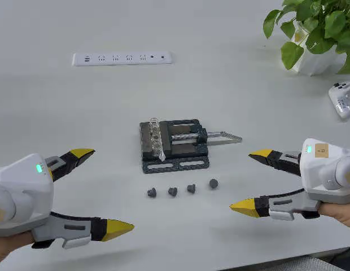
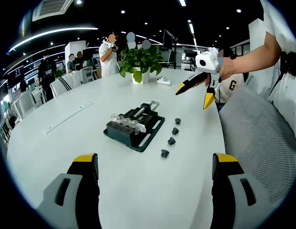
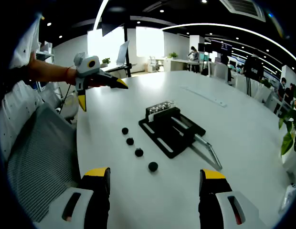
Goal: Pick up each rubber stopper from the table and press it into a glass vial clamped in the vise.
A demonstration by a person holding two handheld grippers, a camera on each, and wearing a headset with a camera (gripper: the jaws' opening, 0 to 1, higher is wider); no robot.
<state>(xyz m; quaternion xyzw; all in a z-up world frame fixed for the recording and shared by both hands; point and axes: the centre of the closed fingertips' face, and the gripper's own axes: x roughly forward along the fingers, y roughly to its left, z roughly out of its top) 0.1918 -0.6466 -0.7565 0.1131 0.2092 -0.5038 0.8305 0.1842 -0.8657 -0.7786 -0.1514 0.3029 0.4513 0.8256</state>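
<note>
White table (image 1: 237, 73), ceiling lights (image 2: 52, 34)

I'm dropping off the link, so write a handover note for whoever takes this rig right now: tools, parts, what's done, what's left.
Left tool: open, empty, held over the table to the left of the vise.
Right tool: open, empty, on the vise's right.
Rubber stoppers: four in a row on the table, just in front of the vise.
Glass vials: upright, clamped at the vise's left end; none looks stoppered.
Done: nothing yet.
Left: pick up each of the four stoppers and press it into a vial.
</note>
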